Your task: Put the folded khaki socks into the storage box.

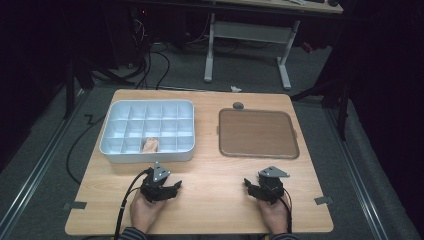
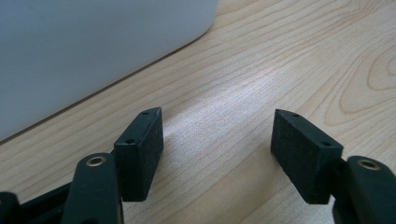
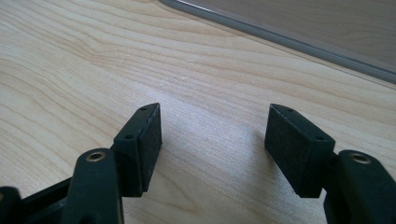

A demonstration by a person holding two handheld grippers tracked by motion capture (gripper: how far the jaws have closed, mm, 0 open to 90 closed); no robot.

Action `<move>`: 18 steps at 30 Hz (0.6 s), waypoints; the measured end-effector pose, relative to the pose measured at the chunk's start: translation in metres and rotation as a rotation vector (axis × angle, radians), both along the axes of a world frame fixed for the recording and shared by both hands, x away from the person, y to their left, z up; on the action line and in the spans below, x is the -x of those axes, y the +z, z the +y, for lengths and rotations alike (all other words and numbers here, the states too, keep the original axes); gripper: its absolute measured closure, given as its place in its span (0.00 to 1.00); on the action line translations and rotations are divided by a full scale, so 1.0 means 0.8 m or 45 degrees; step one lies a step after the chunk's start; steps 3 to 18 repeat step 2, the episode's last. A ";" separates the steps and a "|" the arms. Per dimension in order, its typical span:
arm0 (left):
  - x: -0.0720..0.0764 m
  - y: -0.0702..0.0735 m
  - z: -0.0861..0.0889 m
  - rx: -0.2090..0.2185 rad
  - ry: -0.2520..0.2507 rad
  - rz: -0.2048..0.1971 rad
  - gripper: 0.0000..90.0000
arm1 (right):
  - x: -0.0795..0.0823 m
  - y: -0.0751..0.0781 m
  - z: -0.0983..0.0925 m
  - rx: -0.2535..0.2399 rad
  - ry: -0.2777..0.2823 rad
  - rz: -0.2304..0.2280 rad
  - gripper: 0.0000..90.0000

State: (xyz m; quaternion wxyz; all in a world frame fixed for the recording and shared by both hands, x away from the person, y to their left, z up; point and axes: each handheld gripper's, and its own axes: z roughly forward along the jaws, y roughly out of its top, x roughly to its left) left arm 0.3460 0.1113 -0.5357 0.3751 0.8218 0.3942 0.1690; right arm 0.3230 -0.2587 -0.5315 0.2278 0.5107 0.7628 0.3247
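Note:
On the left of the wooden table [image 1: 210,165] stands a white box [image 1: 147,131] divided into several compartments. A small pale tan object [image 1: 150,145] lies in one of its front compartments. A flat brown tray [image 1: 258,133] lies on the right. My left gripper [image 1: 161,186] rests low near the front edge, just in front of the box, open with bare wood between its jaws [image 2: 217,126]. The box wall [image 2: 84,51] rises at its upper left. My right gripper [image 1: 263,185] sits in front of the tray, also open over bare wood [image 3: 212,116], with the tray rim [image 3: 289,42] ahead.
A small grey round piece [image 1: 238,105] lies beyond the tray, and a white scrap [image 1: 235,89] sits at the far table edge. Tape tabs [image 1: 75,205] [image 1: 323,200] mark the front corners. Cables and a desk frame [image 1: 247,45] stand on the floor behind.

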 end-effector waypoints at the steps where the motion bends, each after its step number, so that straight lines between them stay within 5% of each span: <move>1: 0.000 0.000 0.000 -0.006 -0.003 0.000 0.38 | 0.000 0.000 0.000 0.000 0.000 0.000 0.40; 18: 0.000 0.000 0.000 -0.006 -0.004 0.001 0.38 | 0.000 0.000 0.000 0.000 0.000 0.000 0.40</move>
